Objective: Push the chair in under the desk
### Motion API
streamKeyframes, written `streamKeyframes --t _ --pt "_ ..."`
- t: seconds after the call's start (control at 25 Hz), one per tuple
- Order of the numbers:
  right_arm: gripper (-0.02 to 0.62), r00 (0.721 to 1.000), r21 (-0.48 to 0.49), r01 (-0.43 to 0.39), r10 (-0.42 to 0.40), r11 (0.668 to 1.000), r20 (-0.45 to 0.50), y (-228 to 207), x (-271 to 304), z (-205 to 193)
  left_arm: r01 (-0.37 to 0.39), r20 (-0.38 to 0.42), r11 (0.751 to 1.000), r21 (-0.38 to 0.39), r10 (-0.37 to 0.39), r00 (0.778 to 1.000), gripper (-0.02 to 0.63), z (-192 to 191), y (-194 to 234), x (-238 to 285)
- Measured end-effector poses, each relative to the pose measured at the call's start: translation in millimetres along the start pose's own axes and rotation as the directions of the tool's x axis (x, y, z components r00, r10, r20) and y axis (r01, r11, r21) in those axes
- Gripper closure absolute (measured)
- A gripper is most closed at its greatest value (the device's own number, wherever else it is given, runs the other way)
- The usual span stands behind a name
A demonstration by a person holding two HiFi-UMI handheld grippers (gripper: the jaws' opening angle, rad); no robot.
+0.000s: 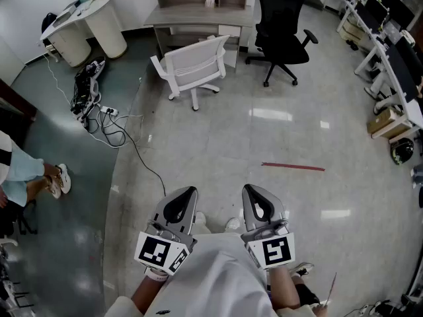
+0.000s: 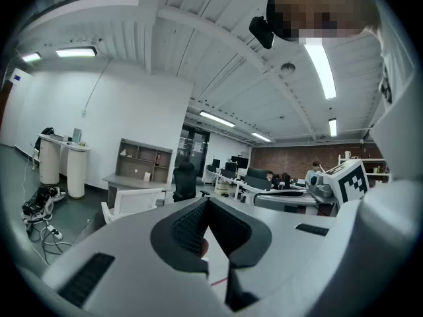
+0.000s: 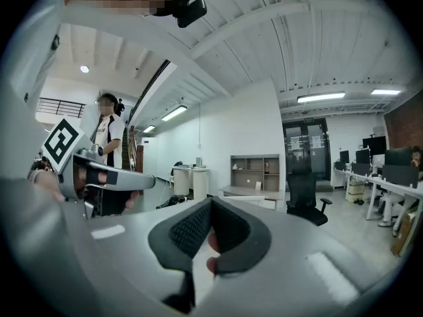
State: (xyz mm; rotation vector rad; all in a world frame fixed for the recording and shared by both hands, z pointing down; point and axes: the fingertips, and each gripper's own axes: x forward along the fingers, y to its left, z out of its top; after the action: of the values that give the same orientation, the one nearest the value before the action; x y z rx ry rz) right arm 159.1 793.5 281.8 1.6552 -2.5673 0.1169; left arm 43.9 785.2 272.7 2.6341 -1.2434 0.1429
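Close against the person's body, the left hand-held gripper (image 1: 186, 197) and the right hand-held gripper (image 1: 254, 197) sit side by side, just apart. Both are held almost level and point toward the white chair (image 1: 195, 65), well short of it. Each one's jaws are pressed together with nothing between them. Between the grippers and the chair, off to its right, a red strip (image 1: 293, 167) lies on the floor. The chair stands pulled out, backrest facing the person. Just behind it is the bench (image 1: 192, 13), and a black chair (image 1: 281, 18) stands to its right.
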Motion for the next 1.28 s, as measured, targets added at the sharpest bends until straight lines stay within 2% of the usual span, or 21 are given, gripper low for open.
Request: streamKeyframes --t 0.2,0.44,0.64,1.28 --pt "0.588 1.000 0.002 -0.009 0.009 1.000 -0.007 9 1 -3 -0.007 -0.021 1.000 0.002 0.007 1.000 0.600 -4 5 -5" --pt "0.588 0.999 0.020 -0.035 0.034 0.999 0.038 12 3 4 -0.009 -0.025 1.000 -0.009 0.009 1.000 0.600 -3 8 -4" --pt "0.588 1.000 0.025 -0.019 0.019 0.999 0.019 15 9 -4 -0.010 -0.015 1.000 -0.012 0.010 1.000 0.600 -3 20 -7" --pt "0.588 1.000 0.044 0.028 -0.028 0.999 0.000 62 75 -9 0.009 -0.025 0.999 -0.042 -0.011 1.000 0.600 -4 111 -23"
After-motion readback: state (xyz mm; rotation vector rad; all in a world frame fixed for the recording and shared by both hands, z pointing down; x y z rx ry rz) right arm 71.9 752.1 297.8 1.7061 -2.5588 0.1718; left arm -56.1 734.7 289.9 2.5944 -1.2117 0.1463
